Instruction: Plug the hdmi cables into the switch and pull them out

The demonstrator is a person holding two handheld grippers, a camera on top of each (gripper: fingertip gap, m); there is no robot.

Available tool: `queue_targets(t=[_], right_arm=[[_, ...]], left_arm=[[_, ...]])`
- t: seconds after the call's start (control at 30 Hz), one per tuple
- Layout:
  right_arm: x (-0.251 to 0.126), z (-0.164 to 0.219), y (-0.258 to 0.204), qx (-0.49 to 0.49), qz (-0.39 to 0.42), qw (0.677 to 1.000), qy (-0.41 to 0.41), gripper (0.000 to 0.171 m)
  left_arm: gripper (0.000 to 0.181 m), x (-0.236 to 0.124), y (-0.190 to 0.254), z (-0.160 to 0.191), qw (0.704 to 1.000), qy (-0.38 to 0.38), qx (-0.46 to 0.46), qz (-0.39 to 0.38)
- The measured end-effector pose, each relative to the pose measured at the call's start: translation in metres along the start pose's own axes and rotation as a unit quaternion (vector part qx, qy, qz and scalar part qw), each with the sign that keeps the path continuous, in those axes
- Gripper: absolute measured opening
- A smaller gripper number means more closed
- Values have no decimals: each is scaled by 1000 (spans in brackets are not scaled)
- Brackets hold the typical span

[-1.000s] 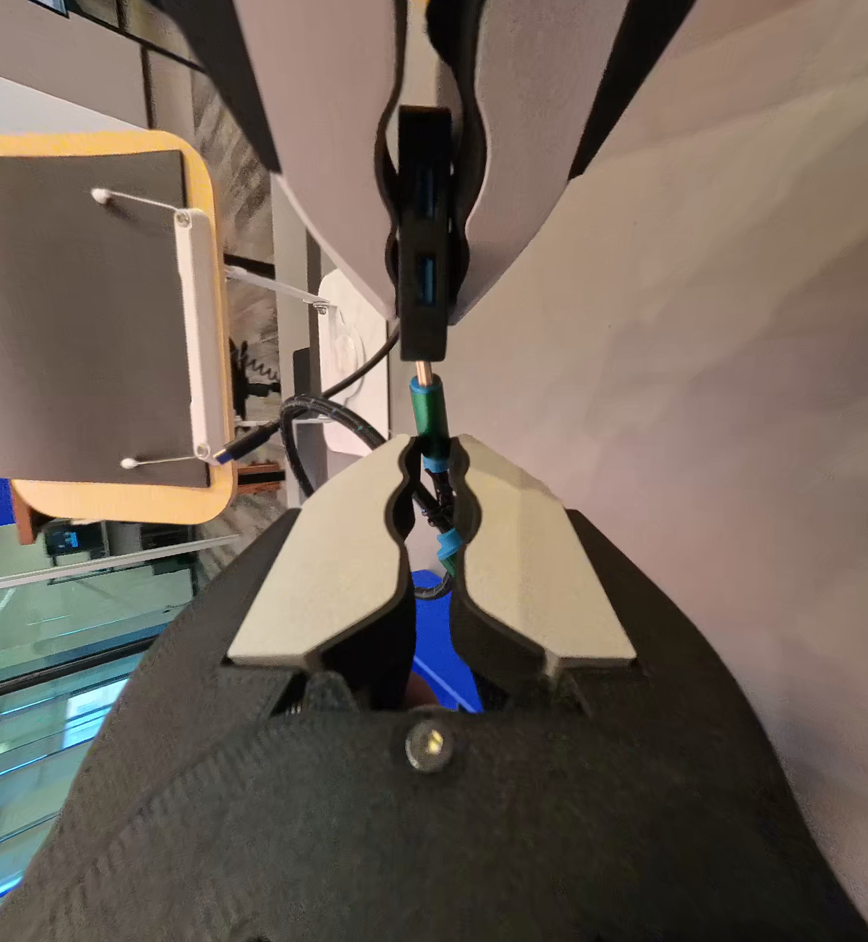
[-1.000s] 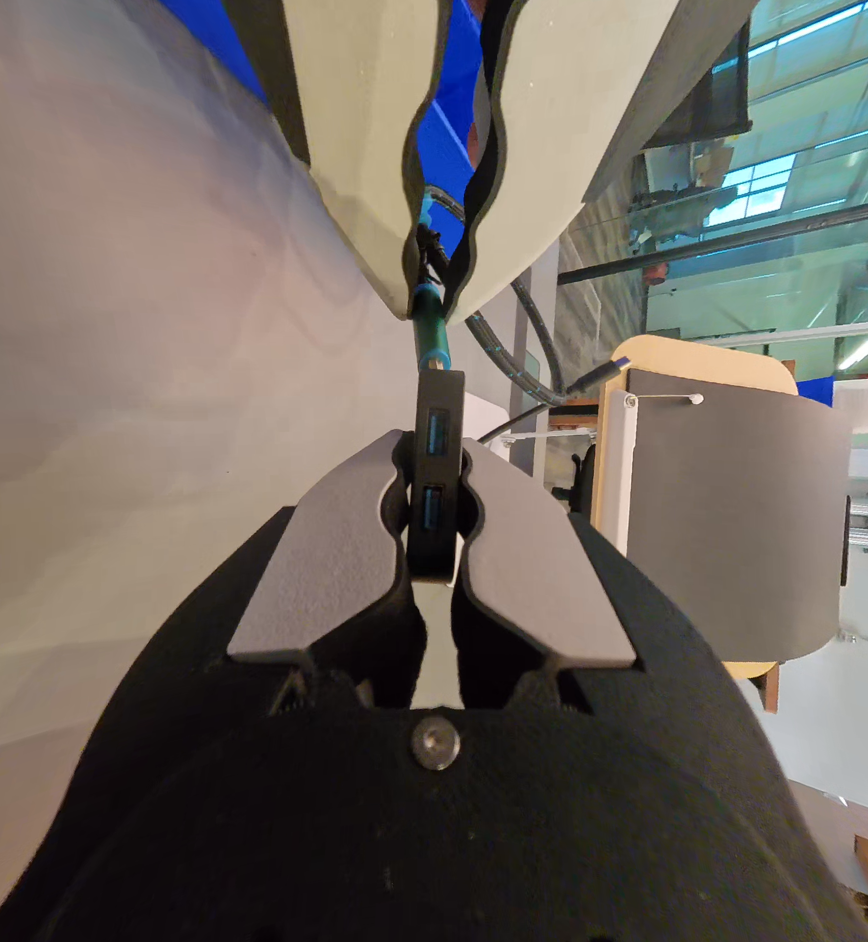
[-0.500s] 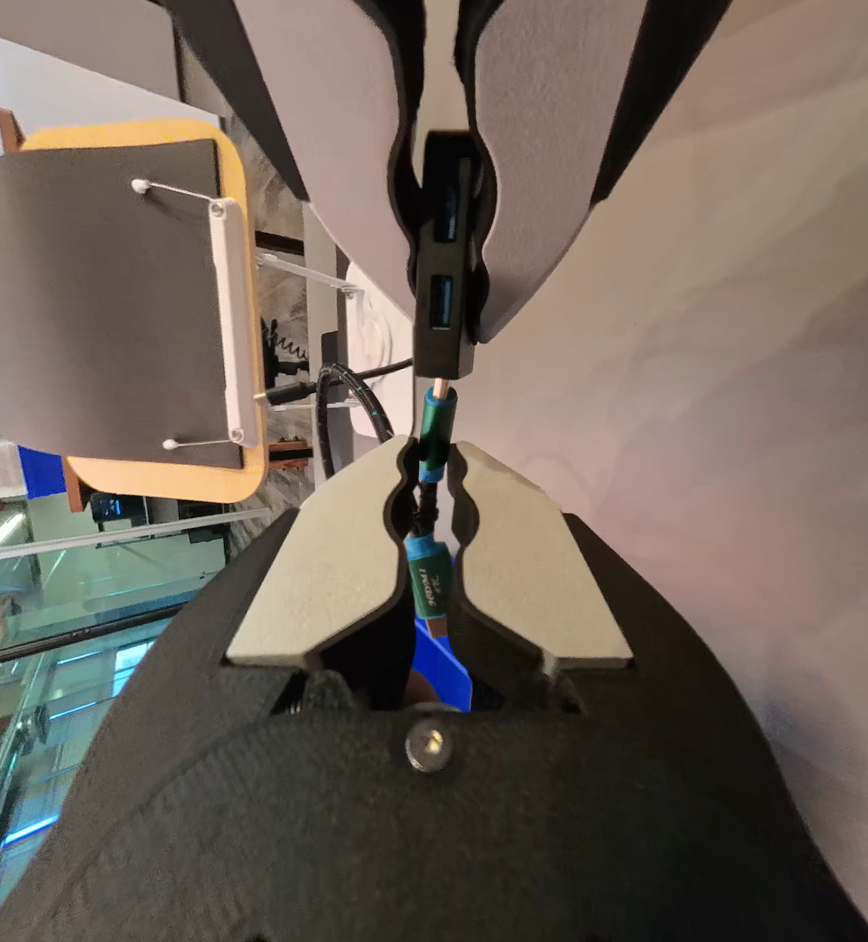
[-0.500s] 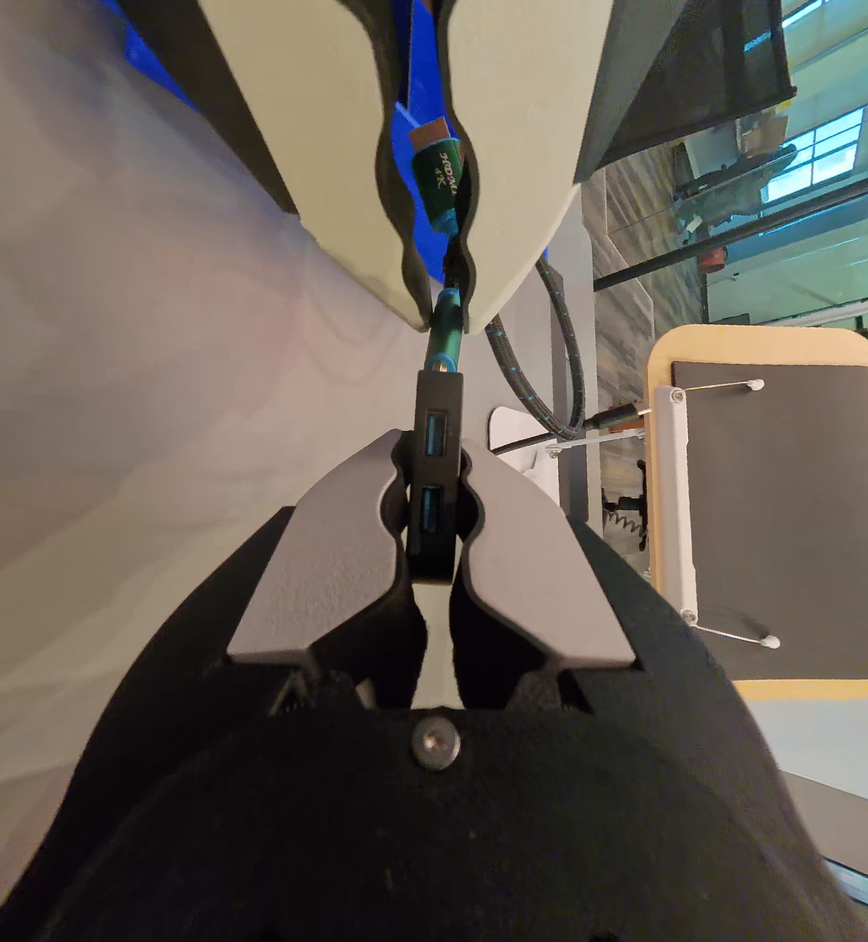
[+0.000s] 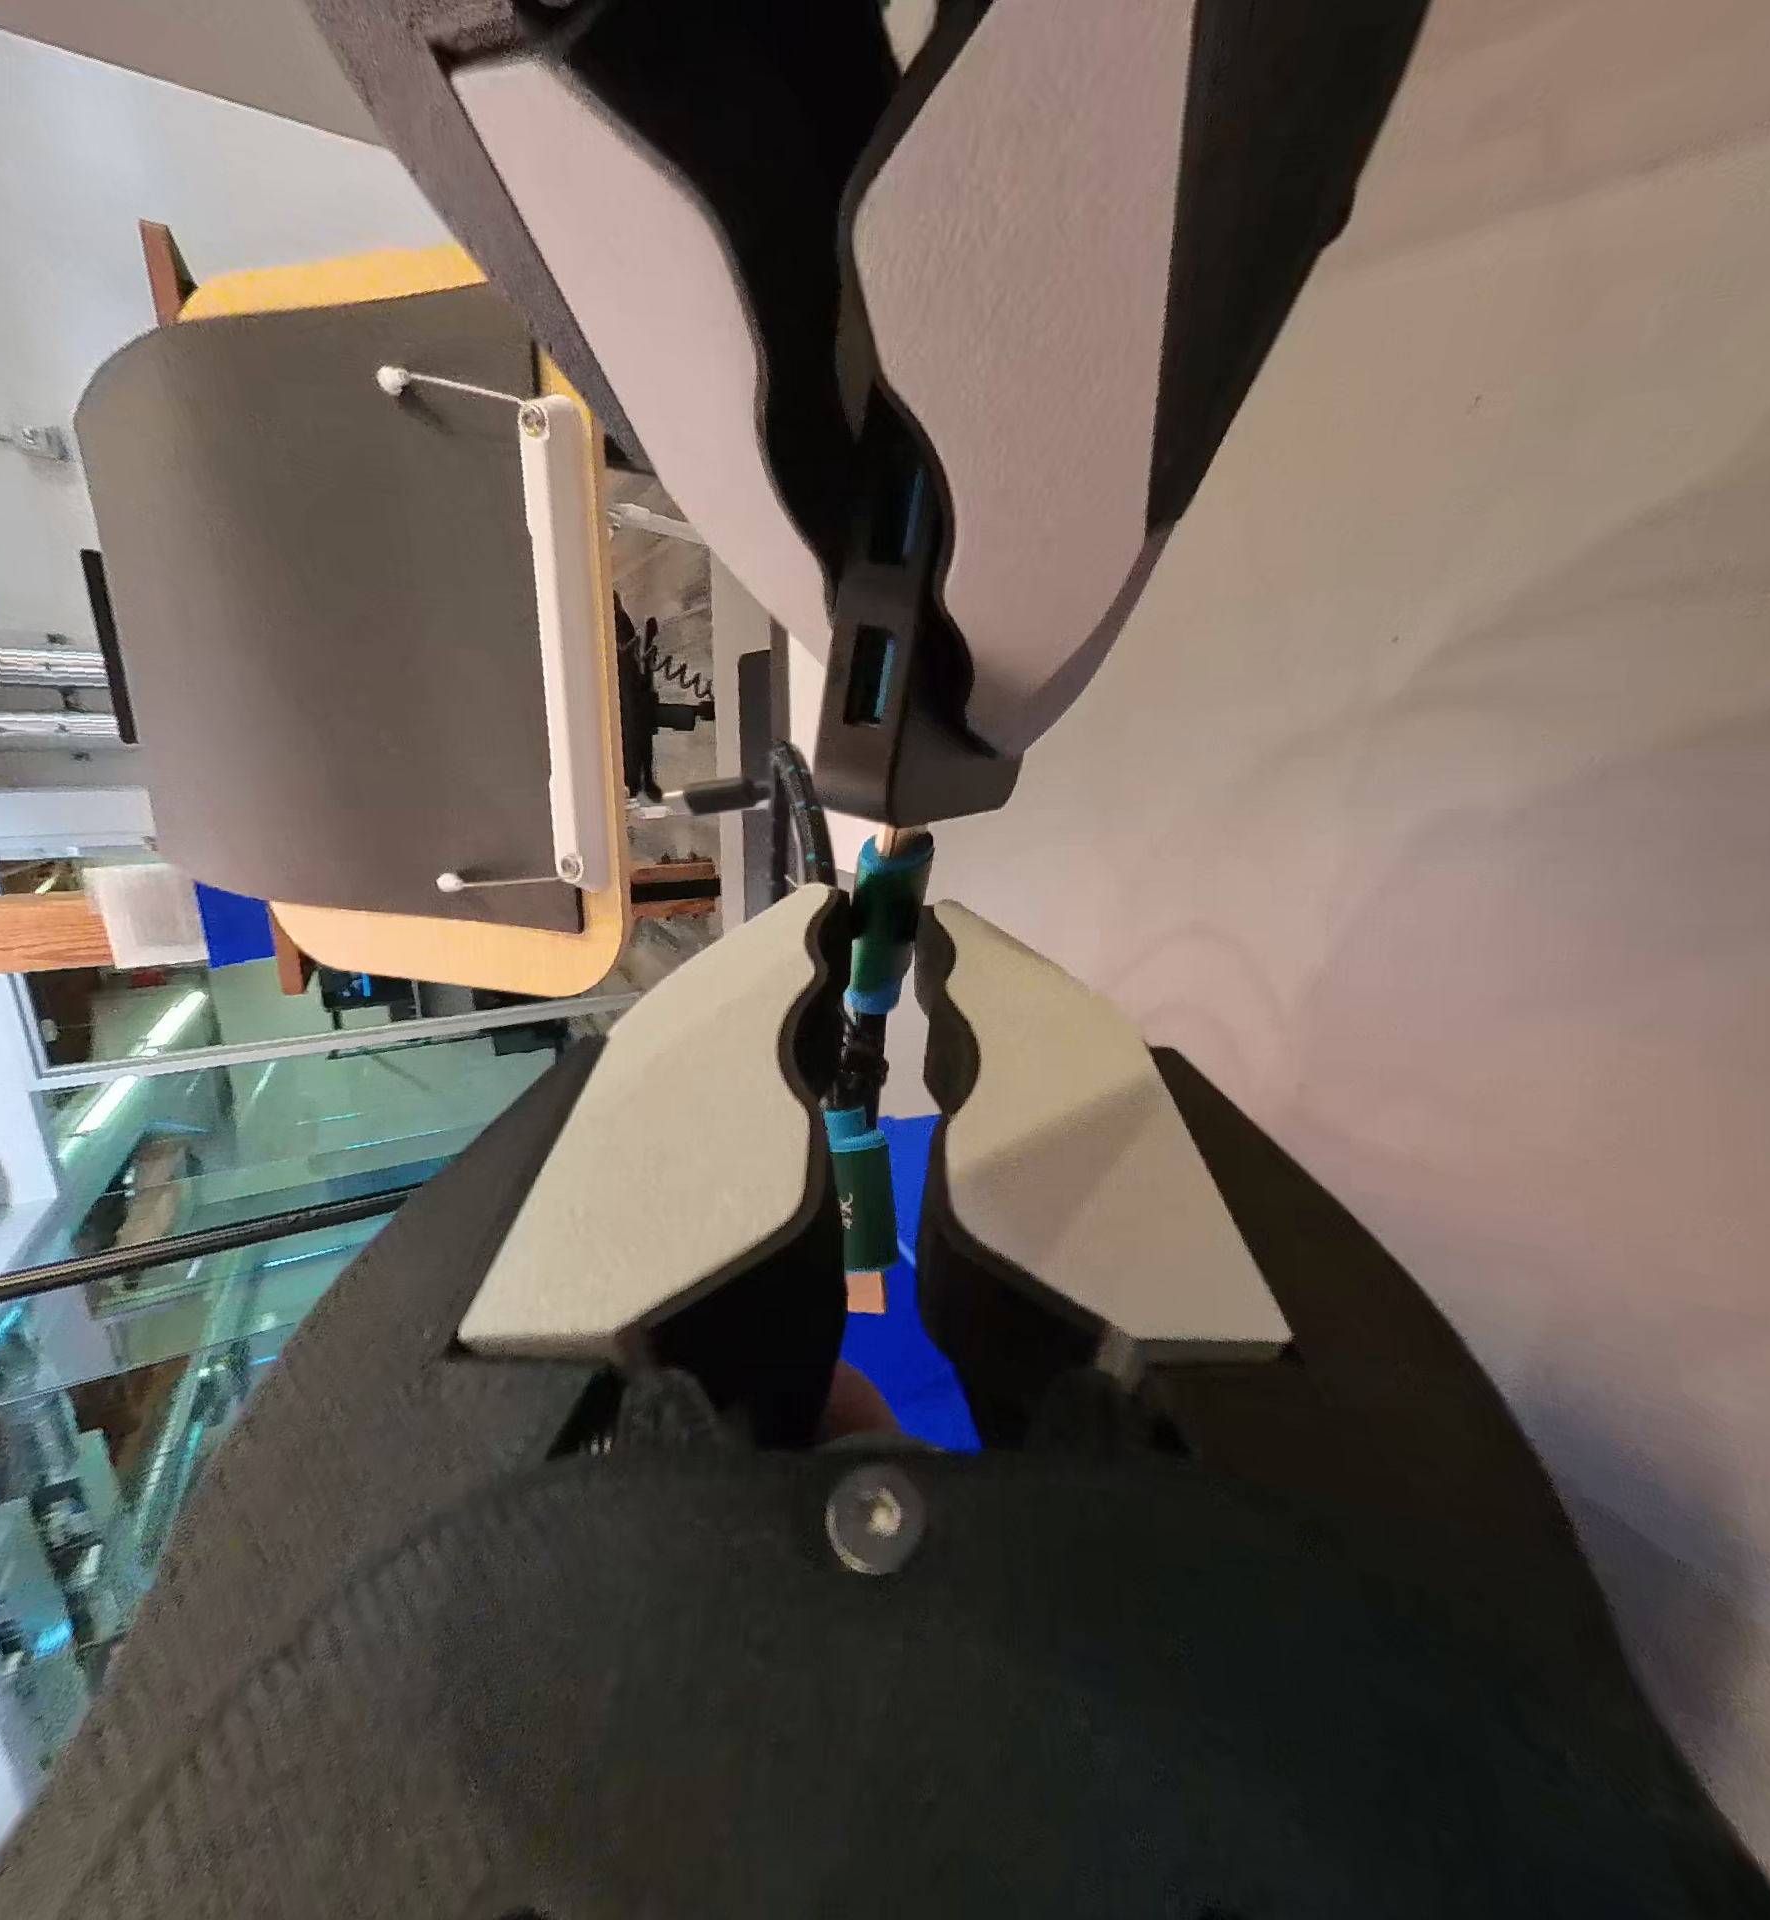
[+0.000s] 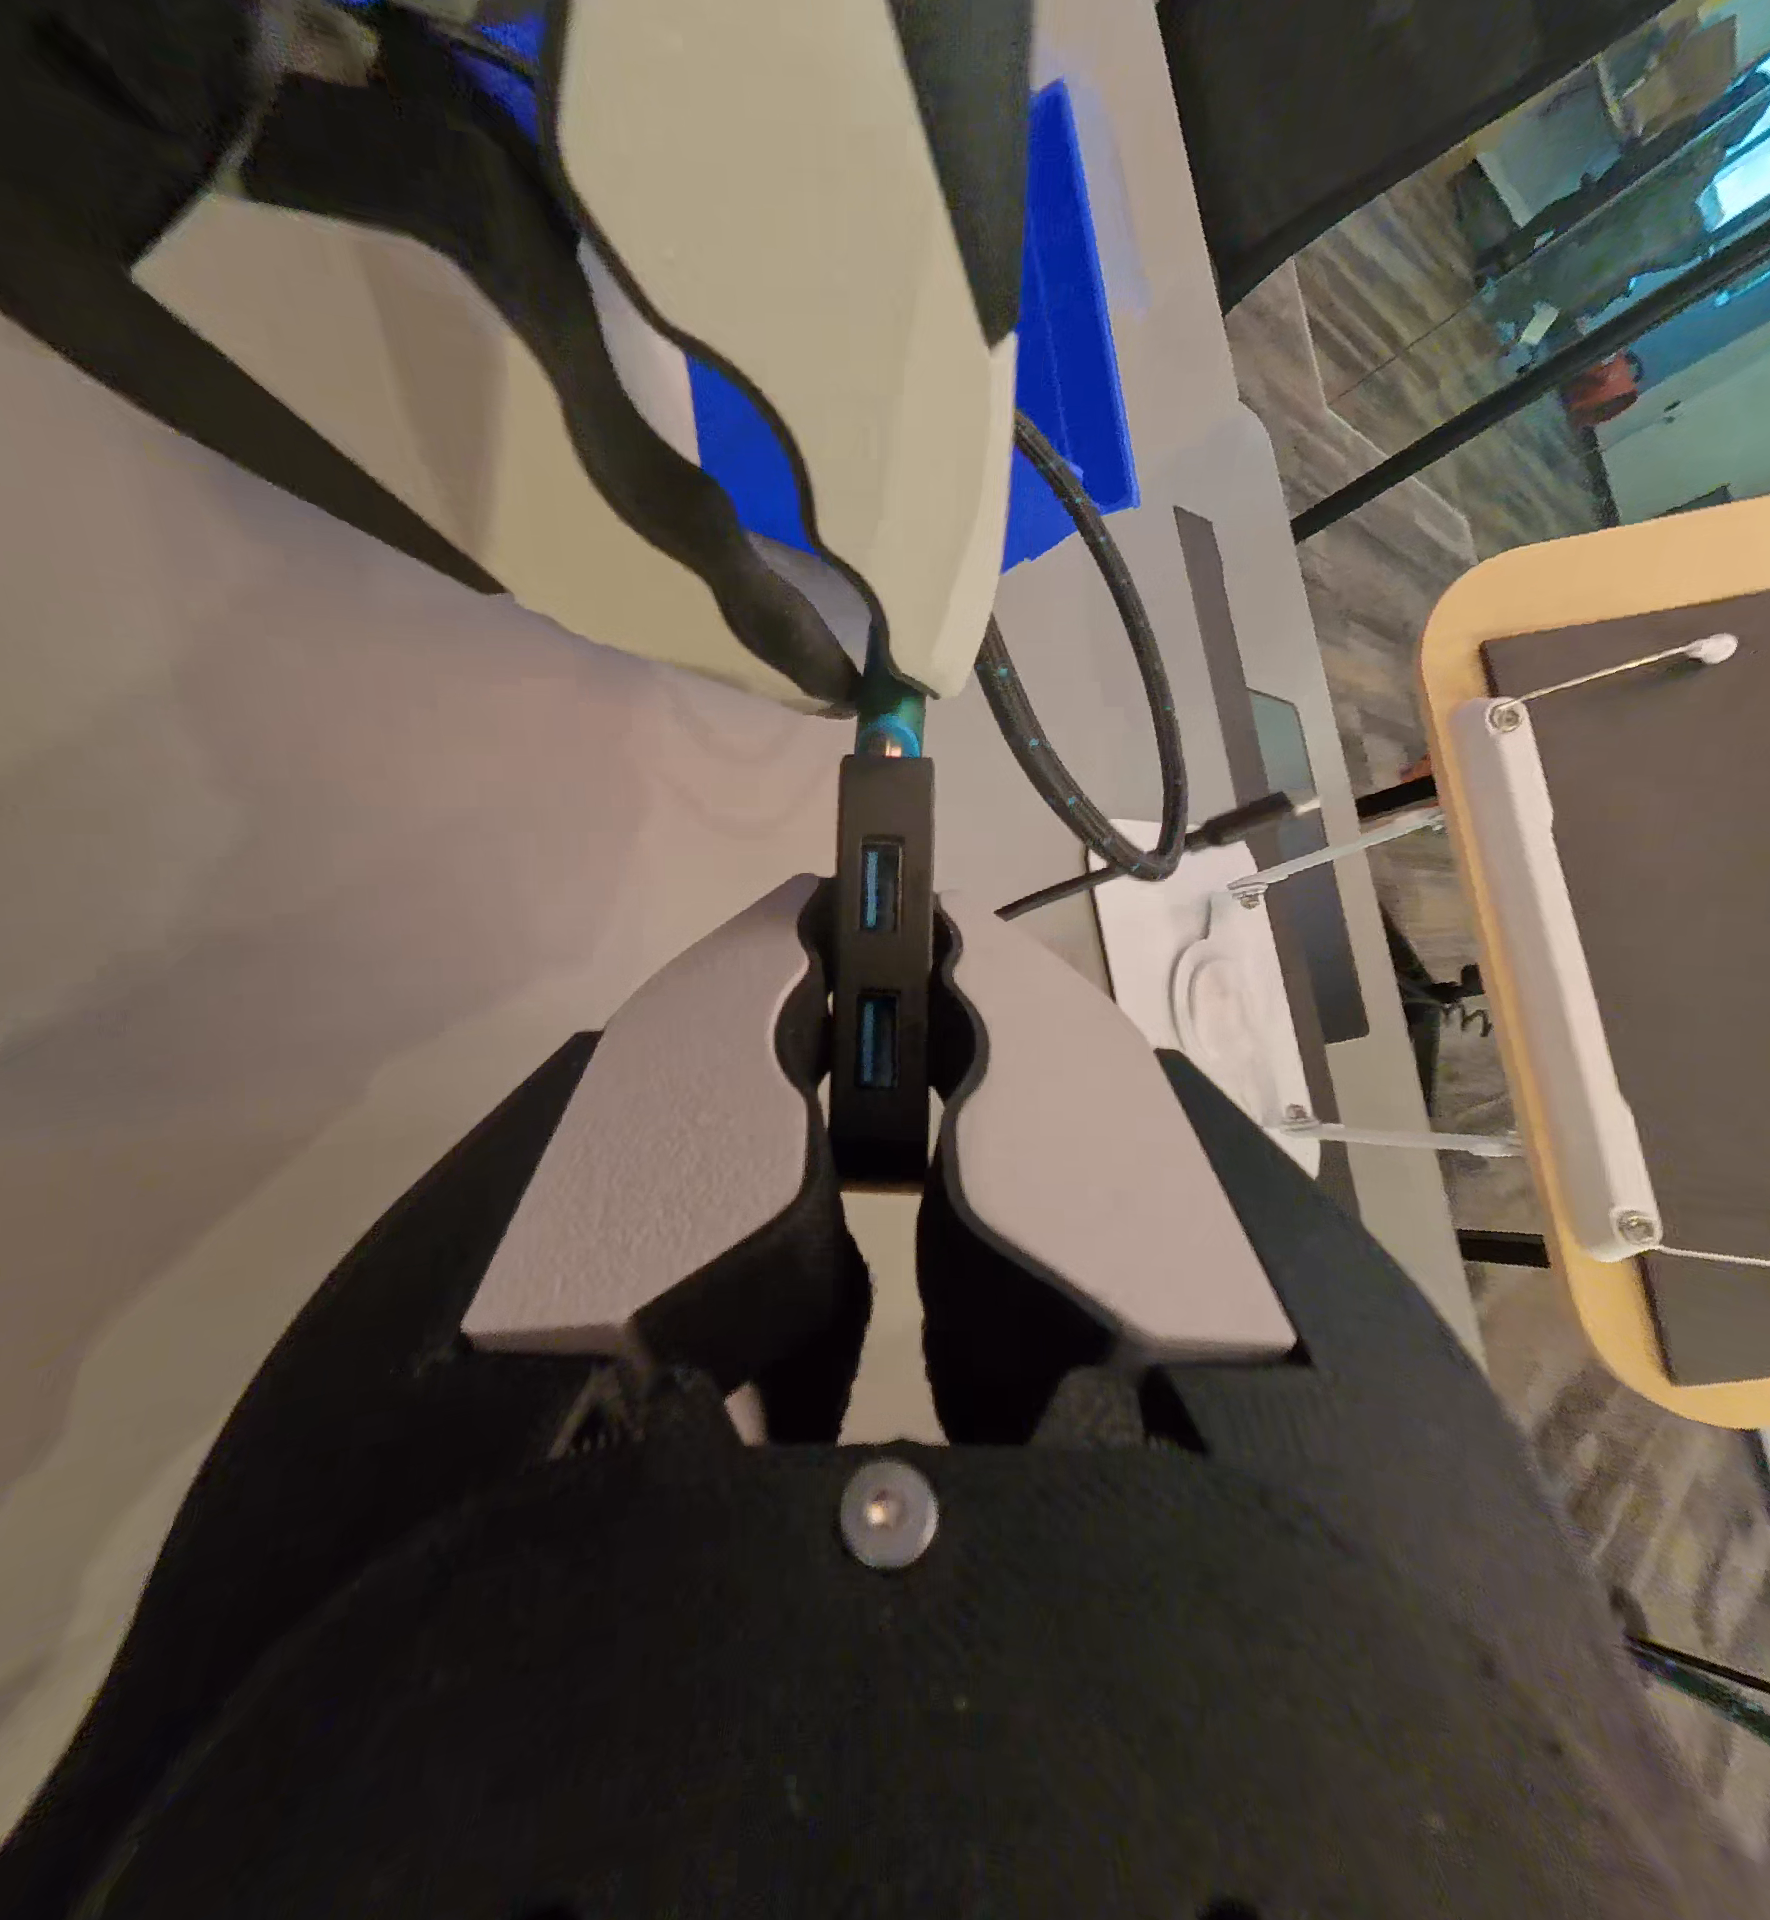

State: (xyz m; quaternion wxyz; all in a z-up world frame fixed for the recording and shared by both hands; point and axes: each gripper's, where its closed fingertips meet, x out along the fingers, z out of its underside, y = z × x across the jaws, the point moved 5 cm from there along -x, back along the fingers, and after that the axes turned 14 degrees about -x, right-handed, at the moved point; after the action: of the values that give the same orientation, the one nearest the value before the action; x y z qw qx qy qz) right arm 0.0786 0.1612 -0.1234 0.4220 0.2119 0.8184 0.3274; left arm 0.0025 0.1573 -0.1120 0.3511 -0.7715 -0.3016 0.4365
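Observation:
In the left wrist view my left gripper [image 5: 883, 914] is shut on a green HDMI plug [image 5: 886, 904]. Its copper tip [image 5: 902, 837] meets the end of the black switch [image 5: 865, 727], with a short bit of copper showing. My right gripper [image 6: 879, 904] is shut on the switch [image 6: 881, 821], which has two blue ports on its side. The two grippers face each other tip to tip above a pale table [image 5: 1483, 727]. A second green plug [image 5: 860, 1216] hangs between my left fingers. The braided black cable [image 6: 1120, 675] loops beside them.
A wooden board with a dark panel and a white bar [image 5: 341, 623] stands off to the side and also shows in the right wrist view [image 6: 1639, 987]. A white pad [image 6: 1203, 987] and a thin black lead with a small plug [image 6: 1245, 810] lie near it. A blue object [image 6: 1068, 312] is behind. Less than 4 cm separates the two grippers' tips.
Both grippers have turned and drawn closer, so the board has shifted in both views. Less copper shows between plug and switch. The second green plug has swung in between my left fingers.

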Motion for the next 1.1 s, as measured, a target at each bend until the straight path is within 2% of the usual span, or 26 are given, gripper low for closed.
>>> queue_targets(t=[0.17,0.33,0.53,0.67,0.73,0.83,0.93,1.0,1.1], right_arm=[[-1,3,4,23,5,1000,5,12],[5,5,-1,9,-1,999,-33,12],[5,8,0,24,-14,1000,-11,12],[7,10,-2,36,-22,999,13,12],[6,10,0,45,-19,998,26,12],[4,9,0,30,-13,999,21,12],[5,8,-2,17,-14,1000,19,12],[5,7,-2,8,-11,1000,10,12],[3,8,-1,5,-8,1000,7,12]], left_arm=[[10,-1,-1,-2,1000,11,-12,4],[10,1,3,-2,1000,0,-4,7],[11,0,3,-4,1000,7,4,6],[12,1,2,-1,999,16,-5,34],[16,0,-1,1,999,21,-17,31],[30,3,-4,11,999,-5,-27,40],[27,8,-4,19,998,-16,-33,45],[14,9,-3,21,999,-15,-12,35],[11,8,-2,18,1000,-18,15,17]])
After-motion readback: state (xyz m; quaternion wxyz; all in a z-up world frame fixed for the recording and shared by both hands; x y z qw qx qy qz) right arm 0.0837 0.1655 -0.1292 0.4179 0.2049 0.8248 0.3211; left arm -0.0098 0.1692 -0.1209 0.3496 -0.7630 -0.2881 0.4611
